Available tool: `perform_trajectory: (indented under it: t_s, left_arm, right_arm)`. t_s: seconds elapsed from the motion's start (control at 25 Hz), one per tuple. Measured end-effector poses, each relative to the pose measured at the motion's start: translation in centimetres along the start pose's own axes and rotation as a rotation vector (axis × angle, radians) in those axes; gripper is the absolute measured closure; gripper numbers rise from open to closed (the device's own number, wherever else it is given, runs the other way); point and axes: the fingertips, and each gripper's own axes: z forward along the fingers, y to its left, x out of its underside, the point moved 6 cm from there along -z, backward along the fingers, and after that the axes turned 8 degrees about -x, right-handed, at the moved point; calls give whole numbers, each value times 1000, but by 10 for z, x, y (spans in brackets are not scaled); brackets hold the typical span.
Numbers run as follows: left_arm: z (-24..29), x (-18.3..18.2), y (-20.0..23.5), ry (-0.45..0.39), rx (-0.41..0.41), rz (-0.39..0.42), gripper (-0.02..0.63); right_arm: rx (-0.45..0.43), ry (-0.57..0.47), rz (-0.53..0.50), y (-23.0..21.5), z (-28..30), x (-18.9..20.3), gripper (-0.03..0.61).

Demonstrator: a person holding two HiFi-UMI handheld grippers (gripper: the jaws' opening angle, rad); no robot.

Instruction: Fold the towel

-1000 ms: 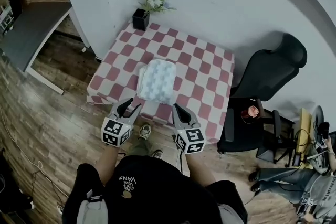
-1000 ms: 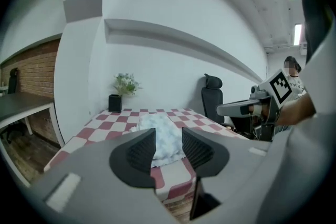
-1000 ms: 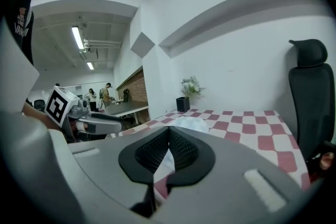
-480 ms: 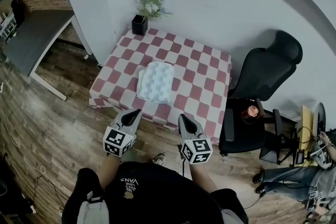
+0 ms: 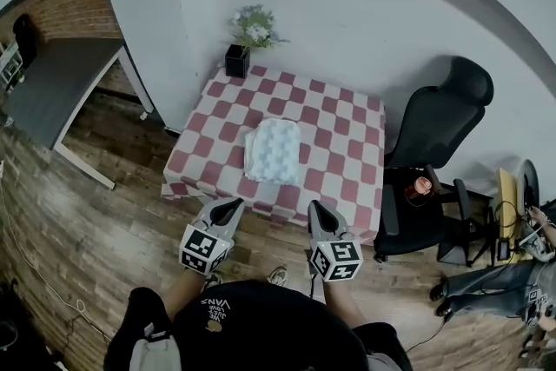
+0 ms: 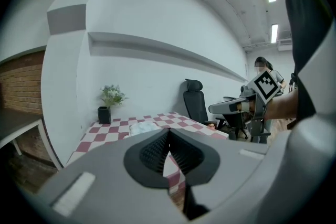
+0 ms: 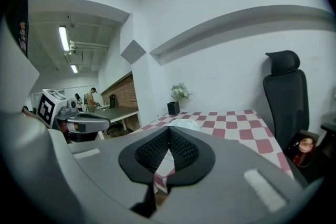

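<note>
Checked table point(image 5: 343, 143) against a white wall, with the towel point(image 5: 274, 150) lying folded near its middle.
The left gripper point(image 5: 235, 203) and right gripper point(image 5: 314, 207) hover off the near edge, each with jaws pressed together on nothing, well apart from the towel. The fold looks finished. If another is wanted, part the jaws first, pinch both near corners evenly and carry them over together. A potted plant point(image 5: 239, 56) at the far corner and an office chair point(image 5: 439, 113) beside the table block nothing.
</note>
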Motion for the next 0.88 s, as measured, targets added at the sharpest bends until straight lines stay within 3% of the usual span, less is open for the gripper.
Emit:
perform_trajectory:
  t_s: [0.44,0.88]
  left_arm:
    - [-47,12,62,-6,98,68,612]
    - [-78,30,98,-27,154,60,611]
  right_arm:
    - [89,-11,35,80,23,18,574]
    - [195,-30,47,119,25,32,574]
